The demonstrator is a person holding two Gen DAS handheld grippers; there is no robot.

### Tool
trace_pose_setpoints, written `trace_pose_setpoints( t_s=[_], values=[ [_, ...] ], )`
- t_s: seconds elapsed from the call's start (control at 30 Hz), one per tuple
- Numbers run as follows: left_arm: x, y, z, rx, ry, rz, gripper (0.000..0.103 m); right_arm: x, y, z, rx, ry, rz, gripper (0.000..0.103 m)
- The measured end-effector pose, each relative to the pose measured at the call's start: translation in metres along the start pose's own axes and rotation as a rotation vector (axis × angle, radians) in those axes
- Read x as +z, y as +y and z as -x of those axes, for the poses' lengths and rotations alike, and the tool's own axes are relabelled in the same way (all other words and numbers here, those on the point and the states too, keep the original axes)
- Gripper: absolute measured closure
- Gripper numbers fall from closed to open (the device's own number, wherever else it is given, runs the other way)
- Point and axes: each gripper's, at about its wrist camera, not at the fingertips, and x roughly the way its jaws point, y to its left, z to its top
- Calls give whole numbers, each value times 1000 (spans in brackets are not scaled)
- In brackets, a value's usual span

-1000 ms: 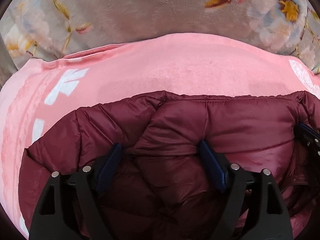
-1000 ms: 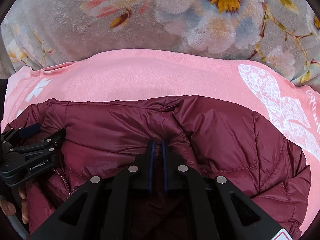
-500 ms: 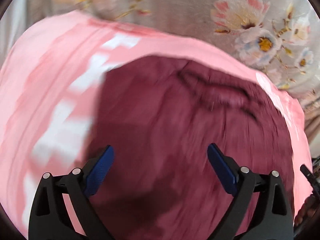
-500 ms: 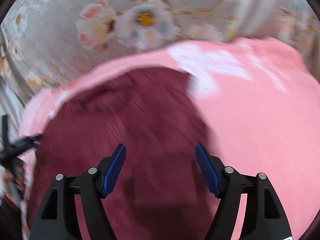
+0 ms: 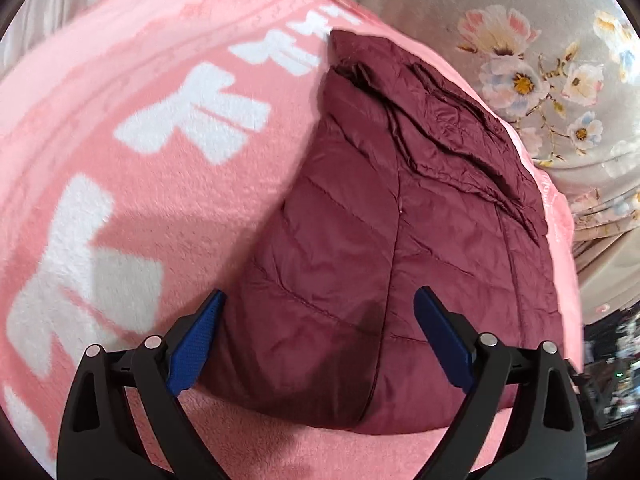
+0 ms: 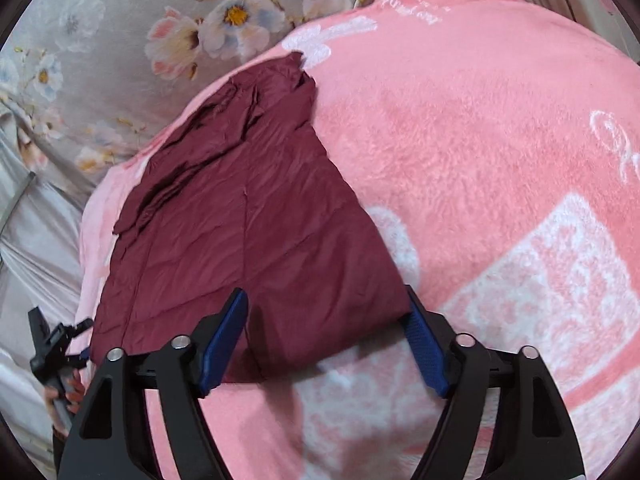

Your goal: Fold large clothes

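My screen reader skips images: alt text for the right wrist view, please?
A folded maroon puffer jacket lies on a pink blanket. The right tongs hover open over its near corner, holding nothing; the left tongs show at far left.

Two fisheye views, each looking steeply down along its own gripper at a bed from close range. The left view sees the jacket [image 5: 392,240] from its left side, the right view from its right. Both share the jacket and pink blanket [image 6: 480,140].
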Motion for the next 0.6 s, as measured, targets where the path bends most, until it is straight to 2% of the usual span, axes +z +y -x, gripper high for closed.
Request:
trace_pose_setpoints(
  t_s=[0.07,0.1,0.13,0.17,0.2,0.23,0.43,0.6],
  values=[
    [-2,-4,1,25,-16,5,35,-1,2,0,0,-13,-16,32],
    [-2,-5,2,29,-8,5,56,2,2,0,11,-21,-26,54],
    [-4,-6,4,30,0,8,69,2,3,-1,40,-19,-37,83],
    [-4,-6,6,29,0,9,74,2,4,0,48,-12,-45,88],
    [-5,-8,13,37,-5,-1,89,2,5,3,52,-17,-49,93],
    [-6,-9,20,39,-13,-17,95,1,8,11,71,-39,-44,96],
    [-22,-10,94,-74,-75,-62,100,-11,26,87,129,-155,66,100],
    [-49,-13,170,-165,-146,-84,100,-38,49,168,142,-251,188,100]
  ],
)
